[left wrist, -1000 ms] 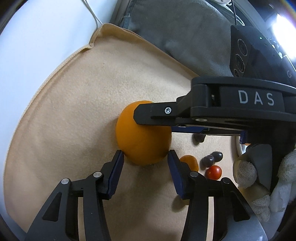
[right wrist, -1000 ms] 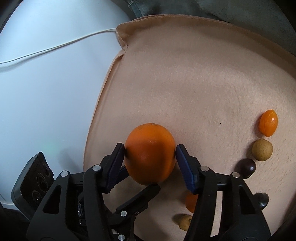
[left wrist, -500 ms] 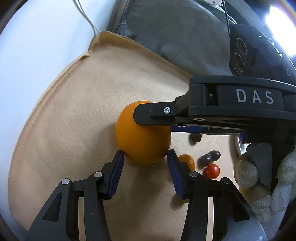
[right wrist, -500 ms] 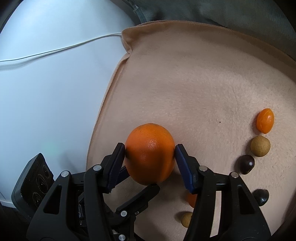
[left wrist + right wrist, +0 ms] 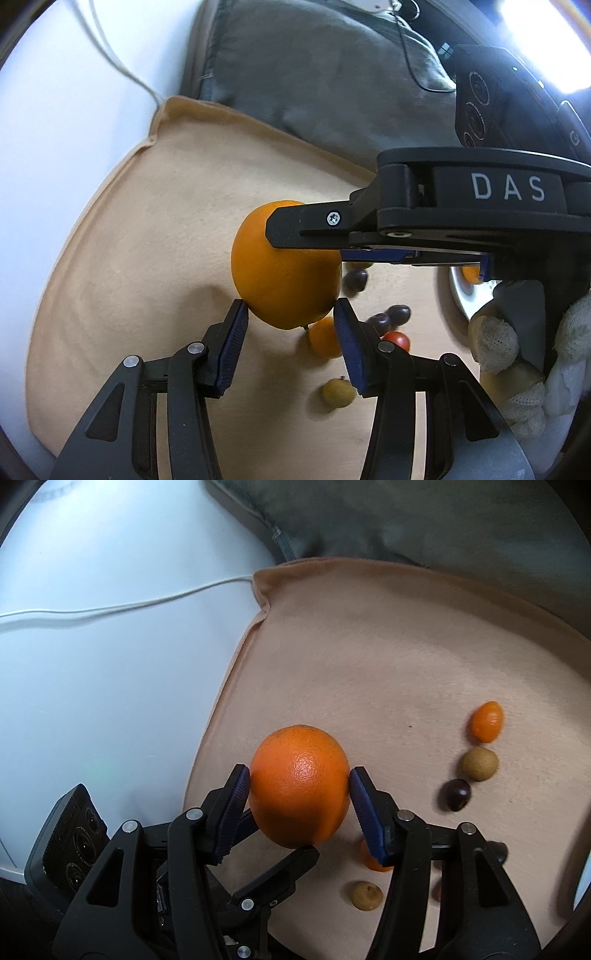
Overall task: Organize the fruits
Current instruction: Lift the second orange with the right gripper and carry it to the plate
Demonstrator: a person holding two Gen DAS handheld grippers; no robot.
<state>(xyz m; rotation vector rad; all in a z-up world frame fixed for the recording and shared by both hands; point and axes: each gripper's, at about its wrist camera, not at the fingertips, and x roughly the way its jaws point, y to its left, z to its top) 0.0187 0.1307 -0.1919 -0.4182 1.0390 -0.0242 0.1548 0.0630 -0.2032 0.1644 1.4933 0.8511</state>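
Left wrist view: the left gripper [image 5: 290, 326] stands part-way open with the orange [image 5: 280, 269] between its blue pads [image 5: 232, 345]. The right-hand pad touches the fruit's lower edge; the left-hand pad sits just beside it, and whether it presses cannot be told here. The right gripper [image 5: 306, 236] reaches in from the right, one black finger lying across the orange's upper side. Its body carries the white letters "DAS". A hand [image 5: 517, 362] in a white knit glove holds its grip at the right edge. The orange hangs above a tan cloth [image 5: 129, 258], with a small orange fruit [image 5: 323, 338], dark fruits [image 5: 391, 317], a red one [image 5: 397, 339] and a yellowish one [image 5: 336, 393] lying below it.

Right wrist view: the right gripper [image 5: 299, 797] is about half open and clamped on the orange [image 5: 299, 786], both blue pads [image 5: 365, 816] pressed to its sides. A finger of the left gripper [image 5: 280, 871] comes up beneath the fruit. On the cloth [image 5: 369, 646] to the right lie a small orange fruit [image 5: 487, 722], a tan one [image 5: 478, 763] and a dark one [image 5: 456, 794] in a row. A white cable [image 5: 129, 605] crosses the white surface at the left.
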